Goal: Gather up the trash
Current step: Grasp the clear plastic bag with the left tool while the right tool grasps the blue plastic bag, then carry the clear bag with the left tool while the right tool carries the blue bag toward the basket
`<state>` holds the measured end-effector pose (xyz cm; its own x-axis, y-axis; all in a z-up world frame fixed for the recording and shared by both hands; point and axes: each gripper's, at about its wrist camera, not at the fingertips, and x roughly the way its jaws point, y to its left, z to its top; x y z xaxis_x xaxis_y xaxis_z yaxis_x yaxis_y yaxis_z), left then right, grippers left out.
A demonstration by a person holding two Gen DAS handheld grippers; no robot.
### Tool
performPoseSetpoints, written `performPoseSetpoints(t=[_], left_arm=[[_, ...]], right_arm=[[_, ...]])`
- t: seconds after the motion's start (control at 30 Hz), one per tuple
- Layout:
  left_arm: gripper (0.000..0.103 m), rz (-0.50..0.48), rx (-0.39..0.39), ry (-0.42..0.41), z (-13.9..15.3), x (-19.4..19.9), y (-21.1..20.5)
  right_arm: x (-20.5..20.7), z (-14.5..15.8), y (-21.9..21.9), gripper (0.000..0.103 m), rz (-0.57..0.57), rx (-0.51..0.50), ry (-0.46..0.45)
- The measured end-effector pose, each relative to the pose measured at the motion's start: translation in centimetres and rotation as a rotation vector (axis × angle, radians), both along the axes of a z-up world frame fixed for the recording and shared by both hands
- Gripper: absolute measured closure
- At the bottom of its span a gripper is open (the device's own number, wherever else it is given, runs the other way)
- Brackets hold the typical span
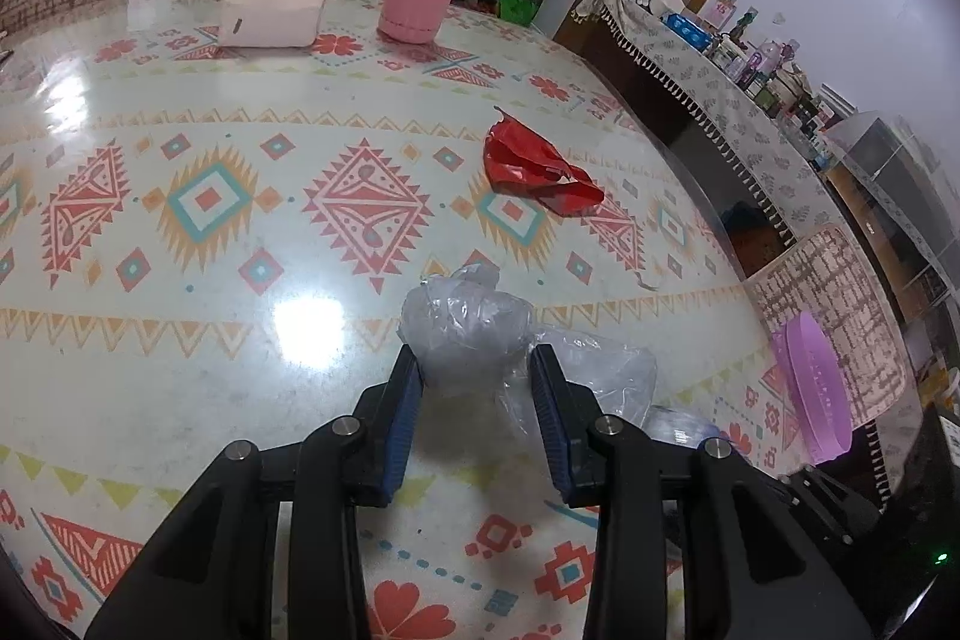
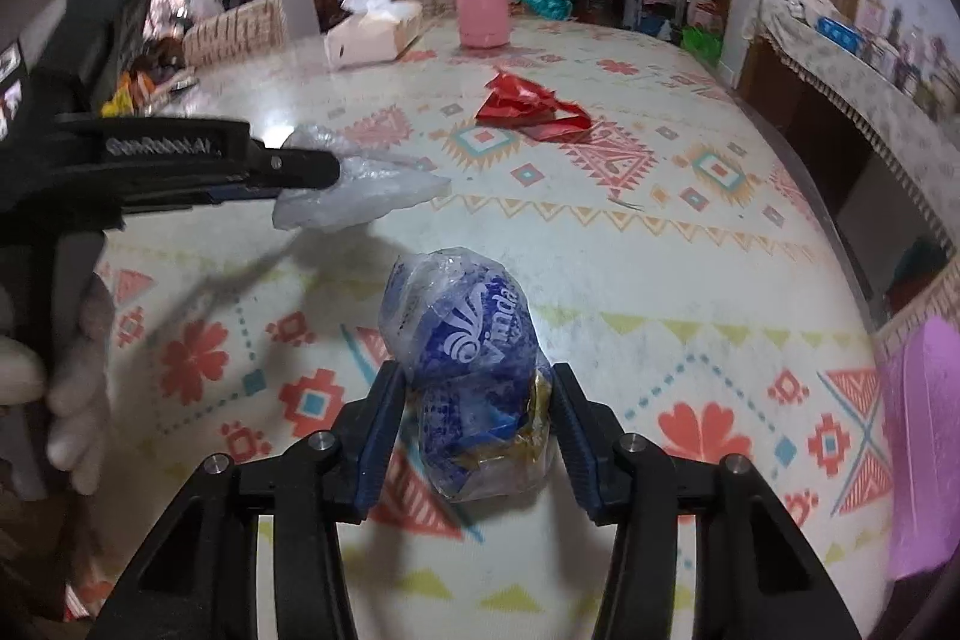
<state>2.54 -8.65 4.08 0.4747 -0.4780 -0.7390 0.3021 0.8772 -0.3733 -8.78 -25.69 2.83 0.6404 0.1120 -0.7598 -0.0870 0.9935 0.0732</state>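
Left tool: clear plastic wad is clamped between its pads, above the desk. Right tool: blue wrapper is bracketed by its jaws; contact cannot be told. Red wrapper is seen farther out.

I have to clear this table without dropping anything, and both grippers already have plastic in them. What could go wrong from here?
1. The left gripper pinches only part of the clear plastic bag; the loose film might slip free.
2. The blue Vinda wrapper bulges past the right gripper and could squirm out.
3. The red wrapper lies untouched mid-table, and with both grippers full it could be forgotten.
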Motion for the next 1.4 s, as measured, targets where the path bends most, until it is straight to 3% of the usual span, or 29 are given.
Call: performPoseSetpoints(t=[0.4, 0.73, 0.83, 1.03, 1.4], left_arm=[[0.067, 0.033, -0.002, 0.016, -0.6, 0.5, 0.6], [0.067, -0.007, 0.052, 0.017, -1.3, -0.3, -1.0], [0.067, 0.004, 0.079, -0.003, -0.4, -1.0, -1.5], [0.067, -0.051, 0.038, -0.025, 2.4, -4.2, -3.2], [0.067, -0.161, 0.178, -0.197, 6.6, -9.1, -10.8]], right_arm=[[-7.1, 2.0, -6.8, 0.05, -0.199, 0.182, -0.043], [-13.6, 3.1, -12.3, 0.05, -0.334, 0.233, -0.132], [-15.0, 3.1, -13.8, 0.049, -0.363, 0.249, -0.152], [-16.5, 2.2, -16.4, 0.049, -0.403, 0.3, -0.16], [-18.3, 0.9, -19.6, 0.049, -0.453, 0.357, -0.178]])
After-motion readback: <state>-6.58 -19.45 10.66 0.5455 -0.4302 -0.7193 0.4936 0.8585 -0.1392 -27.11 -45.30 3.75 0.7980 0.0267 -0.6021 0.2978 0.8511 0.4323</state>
